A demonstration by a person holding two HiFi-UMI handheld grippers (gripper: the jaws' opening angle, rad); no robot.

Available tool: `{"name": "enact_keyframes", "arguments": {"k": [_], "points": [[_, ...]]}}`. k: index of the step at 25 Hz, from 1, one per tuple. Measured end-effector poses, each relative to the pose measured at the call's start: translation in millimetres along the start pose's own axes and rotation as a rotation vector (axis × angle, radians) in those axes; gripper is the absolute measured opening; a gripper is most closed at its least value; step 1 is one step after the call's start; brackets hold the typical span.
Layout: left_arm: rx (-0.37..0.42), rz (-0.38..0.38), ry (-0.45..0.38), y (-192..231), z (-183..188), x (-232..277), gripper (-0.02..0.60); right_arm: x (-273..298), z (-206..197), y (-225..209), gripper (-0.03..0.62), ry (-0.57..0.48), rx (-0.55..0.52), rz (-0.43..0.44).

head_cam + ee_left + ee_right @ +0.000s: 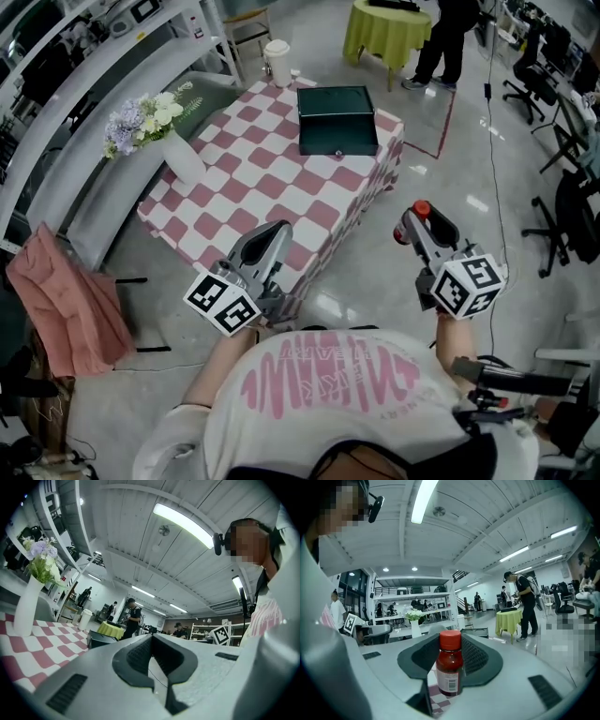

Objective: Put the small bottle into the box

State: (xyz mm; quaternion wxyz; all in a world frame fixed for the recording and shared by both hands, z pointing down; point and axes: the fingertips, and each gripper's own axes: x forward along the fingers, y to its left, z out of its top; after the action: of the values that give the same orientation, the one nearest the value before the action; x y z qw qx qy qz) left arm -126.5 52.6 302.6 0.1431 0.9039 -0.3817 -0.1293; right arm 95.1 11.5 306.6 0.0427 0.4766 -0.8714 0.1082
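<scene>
The small bottle (pixel 421 208), dark red with a red cap, stands upright between the fingers of my right gripper (pixel 415 223), which is shut on it in the air, right of the table's near corner. In the right gripper view the bottle (pixel 449 670) fills the gap of the right gripper (pixel 450 645). The dark green box (pixel 337 120) lies at the far end of the pink-checked table (pixel 253 178) and shows small in the right gripper view (pixel 476 631). My left gripper (pixel 272 240) hovers at the table's near edge, its tips together with nothing held (pixel 152 637).
A white vase of flowers (pixel 178 155) stands at the table's left edge, and a white cup (pixel 277 62) at its far corner. A pink cloth (pixel 66 300) lies at the left. A person stands by a yellow-green table (pixel 386 28). Office chairs (pixel 562 216) line the right.
</scene>
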Motion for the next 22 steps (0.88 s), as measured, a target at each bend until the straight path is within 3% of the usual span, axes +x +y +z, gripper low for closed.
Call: {"name": "enact_keyframes", "arguments": {"k": [6, 13, 22], "points": [[0.013, 0.07, 0.019, 22.1, -13.7, 2.5, 0.008, 12.9, -8.2, 2.3, 0.144, 0.028, -0.002, 0.022], [-0.009, 0.072, 0.032, 27.9, -26.0, 12.4, 0.008, 28.0, -21.0, 3.9, 0.144, 0.065, 0.004, 0.061], [-0.018, 0.131, -0.015, 65.0, -19.8, 56.1, 0.008, 87.8, -10.0, -22.1, 0.144, 0.063, 0.002, 0.156]]}}
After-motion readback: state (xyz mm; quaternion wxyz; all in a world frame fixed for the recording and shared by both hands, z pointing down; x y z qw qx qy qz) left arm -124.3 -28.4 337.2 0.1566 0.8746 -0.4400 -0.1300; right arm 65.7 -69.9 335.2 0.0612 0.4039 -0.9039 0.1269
